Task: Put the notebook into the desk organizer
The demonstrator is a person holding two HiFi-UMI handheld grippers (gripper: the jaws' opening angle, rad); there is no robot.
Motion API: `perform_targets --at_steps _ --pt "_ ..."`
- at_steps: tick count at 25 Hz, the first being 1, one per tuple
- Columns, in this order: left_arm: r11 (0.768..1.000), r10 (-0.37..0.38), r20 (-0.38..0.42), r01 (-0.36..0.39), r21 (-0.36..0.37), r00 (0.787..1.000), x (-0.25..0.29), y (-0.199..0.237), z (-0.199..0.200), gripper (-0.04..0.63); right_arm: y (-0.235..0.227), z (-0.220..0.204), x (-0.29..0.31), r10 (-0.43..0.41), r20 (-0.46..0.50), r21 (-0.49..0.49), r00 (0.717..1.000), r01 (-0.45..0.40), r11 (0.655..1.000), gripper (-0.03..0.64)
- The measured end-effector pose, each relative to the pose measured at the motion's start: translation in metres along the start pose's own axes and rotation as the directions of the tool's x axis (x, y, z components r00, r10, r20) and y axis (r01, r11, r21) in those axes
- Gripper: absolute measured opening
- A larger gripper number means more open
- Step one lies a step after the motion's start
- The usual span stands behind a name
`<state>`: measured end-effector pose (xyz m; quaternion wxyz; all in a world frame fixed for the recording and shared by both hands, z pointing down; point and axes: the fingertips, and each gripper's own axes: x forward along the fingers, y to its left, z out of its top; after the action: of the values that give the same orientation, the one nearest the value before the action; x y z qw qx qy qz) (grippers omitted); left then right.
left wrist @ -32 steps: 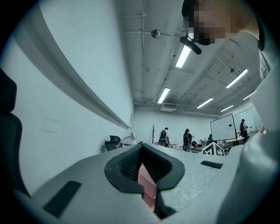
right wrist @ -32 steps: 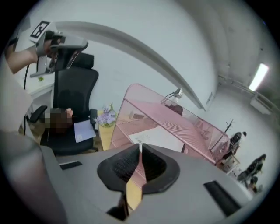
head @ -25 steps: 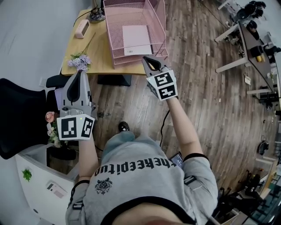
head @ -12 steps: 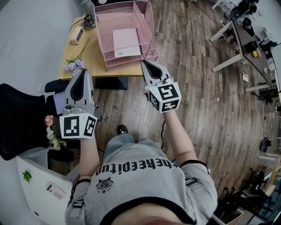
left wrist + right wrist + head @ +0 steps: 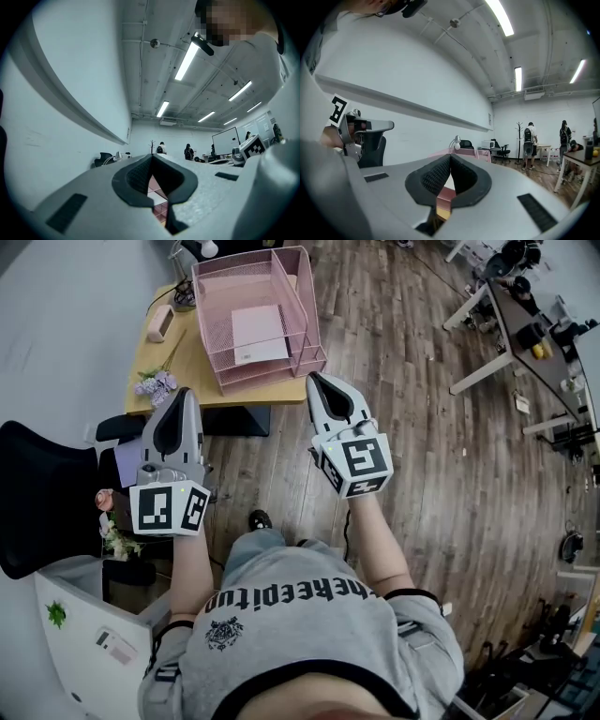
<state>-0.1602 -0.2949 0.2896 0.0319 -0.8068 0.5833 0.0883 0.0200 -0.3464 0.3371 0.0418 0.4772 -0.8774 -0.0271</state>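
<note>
The pink wire desk organizer [image 5: 208, 326] stands on the wooden desk [image 5: 180, 360] at the top of the head view. A pale pink notebook [image 5: 259, 330] lies flat in its lower tray. Both grippers hang in the air in front of the desk, well short of the organizer. My left gripper [image 5: 181, 396] is shut and empty, with its tip near the desk's front edge. My right gripper [image 5: 316, 380] is shut with nothing between its jaws, just in front of the organizer's near right corner. In the gripper views, the pads of the left gripper [image 5: 151, 157] and of the right gripper [image 5: 450, 157] meet.
A purple flower bunch [image 5: 155, 385] and a small pink case [image 5: 160, 323] lie on the desk's left part. A black chair [image 5: 42, 498] and a white cabinet [image 5: 84, 624] stand at the left. Other desks [image 5: 525, 324] stand far right on the wooden floor.
The desk and organizer have slid up and left in the head view. The right gripper has come back from the organizer's corner. Both grippers stay shut.
</note>
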Motion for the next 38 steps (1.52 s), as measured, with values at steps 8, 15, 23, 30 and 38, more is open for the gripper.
perform_targets --at_steps 8,15,23,30,38 --pt "1.0 -0.008 0.011 0.008 0.012 1.0 -0.011 -0.025 0.01 0.003 -0.011 0.021 -0.042 -0.051 0.056 -0.005 0.997 0.051 0.999 0.003" --pt "0.999 -0.017 0.031 0.016 0.029 0.999 -0.02 -0.049 0.022 0.003 -0.022 0.038 -0.077 -0.09 0.109 0.024 0.99 0.088 0.996 0.003" --pt "0.999 -0.024 0.05 0.022 0.049 0.998 -0.034 -0.072 0.032 0.003 -0.019 0.046 -0.11 -0.099 0.155 0.033 0.983 0.095 0.995 0.003" --pt "0.998 -0.029 0.069 0.025 0.056 0.997 -0.046 -0.092 0.04 0.003 -0.024 0.056 -0.141 -0.124 0.196 0.051 0.973 0.116 0.992 0.003" --pt "0.998 -0.034 0.088 0.029 0.057 0.996 -0.059 -0.11 0.048 0.003 -0.028 0.061 -0.166 -0.15 0.211 0.068 0.966 0.139 0.988 0.003"
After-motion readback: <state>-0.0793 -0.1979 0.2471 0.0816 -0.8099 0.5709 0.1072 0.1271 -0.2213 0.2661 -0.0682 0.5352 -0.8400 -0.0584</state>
